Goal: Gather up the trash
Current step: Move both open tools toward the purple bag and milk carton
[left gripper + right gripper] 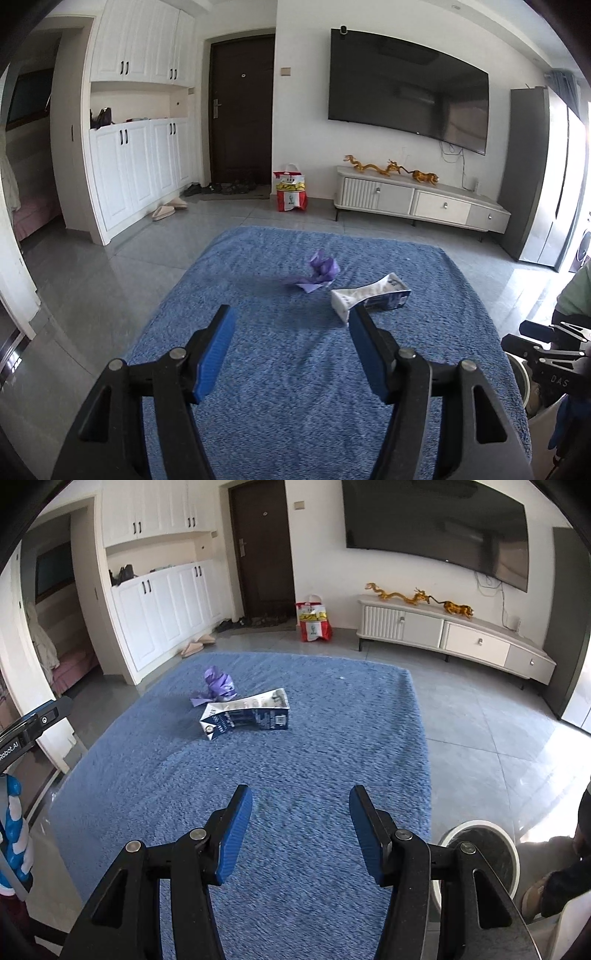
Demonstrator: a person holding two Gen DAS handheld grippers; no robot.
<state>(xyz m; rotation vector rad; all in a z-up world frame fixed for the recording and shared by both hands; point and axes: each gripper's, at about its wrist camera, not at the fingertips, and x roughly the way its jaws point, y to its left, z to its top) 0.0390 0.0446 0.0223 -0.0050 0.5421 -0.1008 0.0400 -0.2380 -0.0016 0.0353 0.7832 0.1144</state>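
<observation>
Nearest the lens in each wrist view are the blue-padded fingers themselves: the left gripper (290, 319) hangs above the blue rug (295, 387) with its jaws spread wide and nothing between them, and the right gripper (301, 799) does the same, fingers apart and empty. Going left to right across the rug, the first piece of trash is a crumpled purple wrapper (216, 686), lying toward the far left part of the rug; just beside it to the right, possibly touching at one corner, lies a flattened blue-and-white carton (245, 714) on its side. In the left view the carton (373, 293) sits just past the tip of the right-hand finger, so the left gripper looks closer to it than the right one does. Further right, off the rug's edge on the grey tiles, a round white bin (476, 853) stands low beside the right gripper. Both pieces of trash still lie on the rug, so the step in hand appears to be the approach for a first pick. The next move probably calls for lowering one open gripper over the carton's narrow, pinched middle, closing across it, then carrying it right to the bin.
</observation>
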